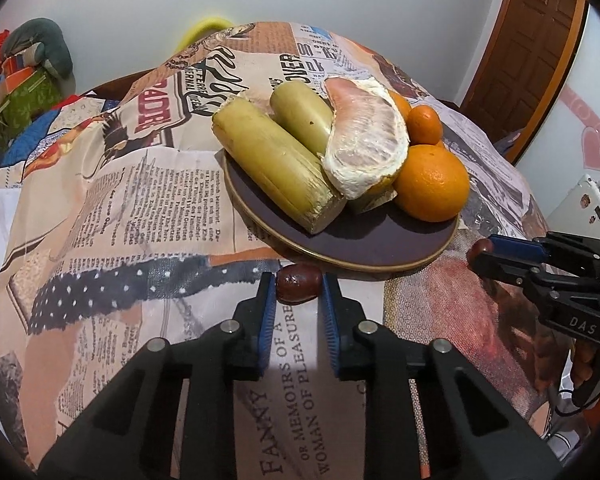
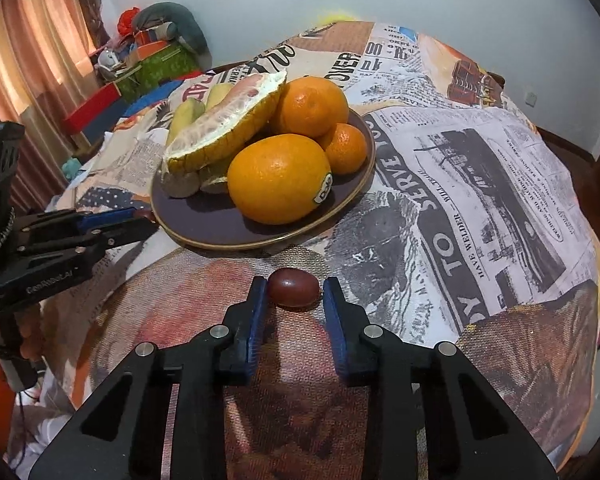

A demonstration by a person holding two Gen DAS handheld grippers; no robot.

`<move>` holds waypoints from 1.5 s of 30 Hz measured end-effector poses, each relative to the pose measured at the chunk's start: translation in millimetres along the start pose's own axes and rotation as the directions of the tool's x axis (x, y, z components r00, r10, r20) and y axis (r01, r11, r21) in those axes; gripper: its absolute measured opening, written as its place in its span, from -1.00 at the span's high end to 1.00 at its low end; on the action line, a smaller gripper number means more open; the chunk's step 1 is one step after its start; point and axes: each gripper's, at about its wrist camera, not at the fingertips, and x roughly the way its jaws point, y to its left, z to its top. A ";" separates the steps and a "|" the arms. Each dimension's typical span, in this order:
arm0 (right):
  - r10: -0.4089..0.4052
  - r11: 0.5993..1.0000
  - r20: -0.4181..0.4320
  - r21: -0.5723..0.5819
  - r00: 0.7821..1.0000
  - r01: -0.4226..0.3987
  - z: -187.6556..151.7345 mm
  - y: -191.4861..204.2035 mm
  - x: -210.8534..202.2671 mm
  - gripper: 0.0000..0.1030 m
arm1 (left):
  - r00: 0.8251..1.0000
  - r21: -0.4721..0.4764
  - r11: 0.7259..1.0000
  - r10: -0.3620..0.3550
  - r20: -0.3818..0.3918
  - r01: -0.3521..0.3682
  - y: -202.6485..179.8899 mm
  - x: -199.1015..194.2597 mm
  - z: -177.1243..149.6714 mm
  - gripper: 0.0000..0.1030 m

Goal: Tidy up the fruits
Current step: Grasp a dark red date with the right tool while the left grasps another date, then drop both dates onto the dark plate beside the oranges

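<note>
On the newsprint tablecloth (image 1: pixel 148 208) just in front of the plate (image 1: pixel 360 248), each gripper clamps a small glossy dark-red oval fruit: left gripper (image 1: pixel 299 292) on left fruit (image 1: pixel 299 283), right gripper (image 2: pixel 295 294) on right fruit (image 2: pixel 294 287).

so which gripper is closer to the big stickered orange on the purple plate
Right. The right gripper, pinching a small dark red fruit, sits just off the purple plate rim by the orange; the left gripper is at the rim's other side.
</note>
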 end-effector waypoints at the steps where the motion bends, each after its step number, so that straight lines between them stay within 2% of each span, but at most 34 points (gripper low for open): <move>1: 0.004 1.000 0.002 0.002 1.000 -0.004 0.9 0.6 -1.2 0.49 | 1.000 0.001 1.000 -0.001 0.000 0.001 -0.2 -0.6 -0.3 0.58; 11: 0.037 0.999 0.046 -0.033 0.998 -0.035 18.4 21.5 -7.0 0.49 | 0.999 0.003 1.000 -0.021 0.036 0.021 -2.9 -20.4 0.7 0.59; 17: 0.053 0.997 0.038 -0.055 0.998 -0.051 26.7 32.5 5.3 0.49 | 0.997 0.024 0.999 -0.048 0.055 0.047 -10.1 -26.4 7.2 0.59; 21: 0.063 0.996 0.024 -0.058 0.998 -0.062 27.3 34.4 12.2 0.49 | 0.996 0.039 0.997 -0.072 0.048 0.071 -15.7 -18.7 12.9 0.59; 35: 0.086 0.995 0.009 -0.057 0.996 -0.085 25.8 34.2 17.0 0.47 | 0.996 0.052 0.995 -0.089 0.014 0.088 -22.2 2.2 21.4 0.58; 37: 0.092 0.995 0.006 -0.050 0.996 -0.091 26.5 33.4 17.3 0.47 | 0.996 0.050 0.995 -0.088 0.013 0.087 -21.5 2.6 21.8 0.51; 40: 0.096 0.994 -0.001 -0.049 0.995 -0.096 27.6 32.3 18.1 0.41 | 0.997 0.055 0.996 -0.072 0.012 0.072 -22.6 1.8 21.3 0.23; 42: 0.091 0.995 -0.001 -0.048 0.996 -0.091 27.0 32.7 17.3 0.35 | 0.998 0.060 0.997 -0.056 0.015 0.055 -22.8 0.7 20.0 0.22; 45: 0.086 0.995 -0.002 -0.043 0.996 -0.086 24.9 31.7 14.5 0.35 | 0.999 0.047 0.998 -0.050 0.019 0.049 -20.2 -3.1 18.6 0.22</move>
